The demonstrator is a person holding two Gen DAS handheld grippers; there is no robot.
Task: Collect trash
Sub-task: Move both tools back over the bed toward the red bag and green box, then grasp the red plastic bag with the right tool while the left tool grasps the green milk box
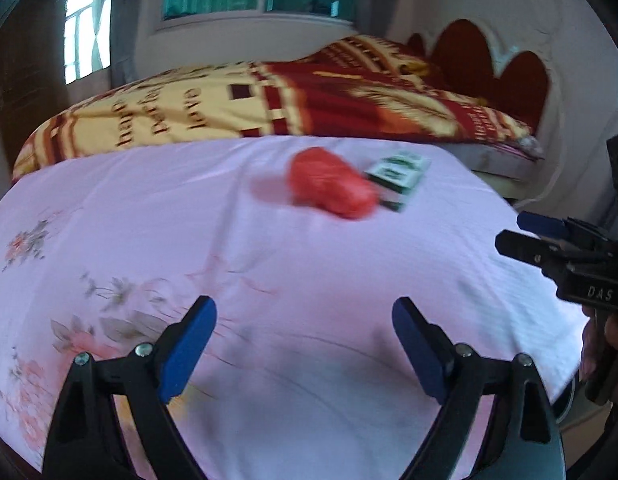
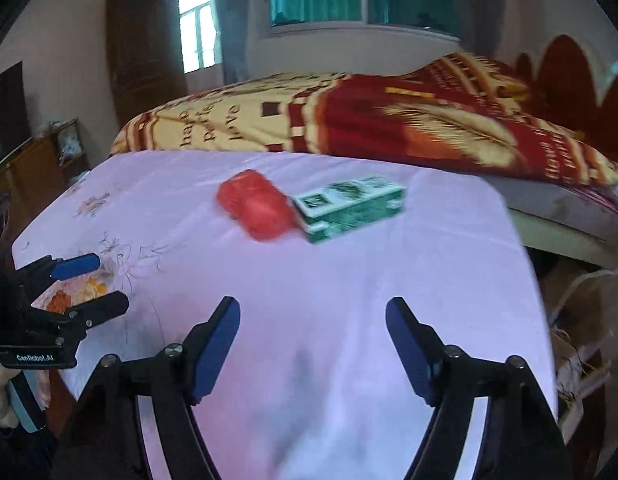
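Observation:
A crumpled red plastic bag (image 1: pixel 331 188) (image 2: pixel 259 206) lies on the pink flowered sheet (image 1: pixel 269 272) (image 2: pixel 349 280), touching a green and white carton (image 1: pixel 399 176) (image 2: pixel 351 206) on its right. My left gripper (image 1: pixel 305 320) hovers over the near part of the sheet, open, with nothing between its blue pads. My right gripper (image 2: pixel 313 316) is also open and empty, short of both items. Each gripper shows in the other's view: the right gripper (image 1: pixel 517 232) at the right edge, the left gripper (image 2: pixel 105 284) at the left edge. The frames are blurred.
A red and yellow blanket (image 1: pixel 289 100) (image 2: pixel 389 120) covers the bed behind the sheet, with a red headboard (image 1: pixel 489 56) at the back right. A wooden cabinet (image 2: pixel 37 168) stands left. The sheet's right edge (image 2: pixel 537 300) drops toward cluttered floor items. Windows are on the far wall.

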